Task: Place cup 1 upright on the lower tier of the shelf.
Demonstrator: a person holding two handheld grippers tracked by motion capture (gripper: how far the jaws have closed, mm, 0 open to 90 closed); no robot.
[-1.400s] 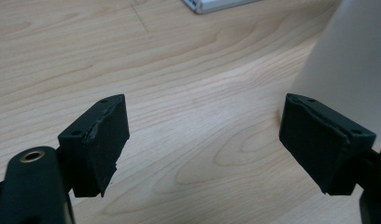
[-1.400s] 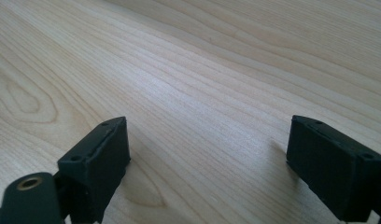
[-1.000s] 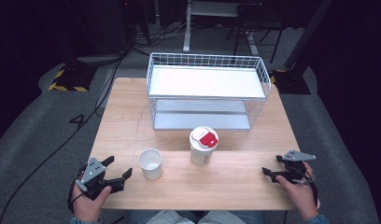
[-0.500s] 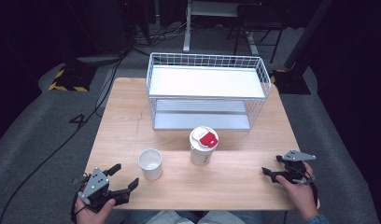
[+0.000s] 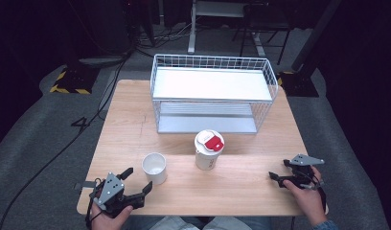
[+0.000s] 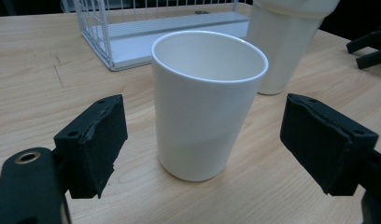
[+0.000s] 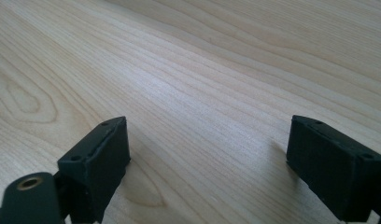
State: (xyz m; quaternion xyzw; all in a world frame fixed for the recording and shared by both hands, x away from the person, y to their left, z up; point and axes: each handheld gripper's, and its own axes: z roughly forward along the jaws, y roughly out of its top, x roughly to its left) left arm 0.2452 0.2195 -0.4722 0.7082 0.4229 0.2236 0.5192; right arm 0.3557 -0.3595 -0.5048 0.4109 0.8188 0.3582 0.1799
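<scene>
A white open cup (image 5: 154, 167) stands on the wooden table (image 5: 241, 189), left of centre near the front. My left gripper (image 5: 138, 178) is open just in front and to the left of it, pointing at it. In the left gripper view the cup (image 6: 207, 107) stands upright just beyond the gripper (image 6: 207, 121), whose jaws are wide apart and clear of it. A taller white cup with a lid and red label (image 5: 209, 149) stands to the right of the open cup. My right gripper (image 5: 279, 170) rests at the front right, open (image 7: 207, 144) over bare wood.
A white wire rack (image 5: 212, 91) with an upper shelf and a lower shelf stands at the back middle of the table. In the left gripper view the rack's corner (image 6: 132, 42) and the lidded cup (image 6: 286, 42) lie behind the open cup.
My left gripper has slid rightwards along the front edge, closer to the open cup. The right gripper and both cups have kept still.
</scene>
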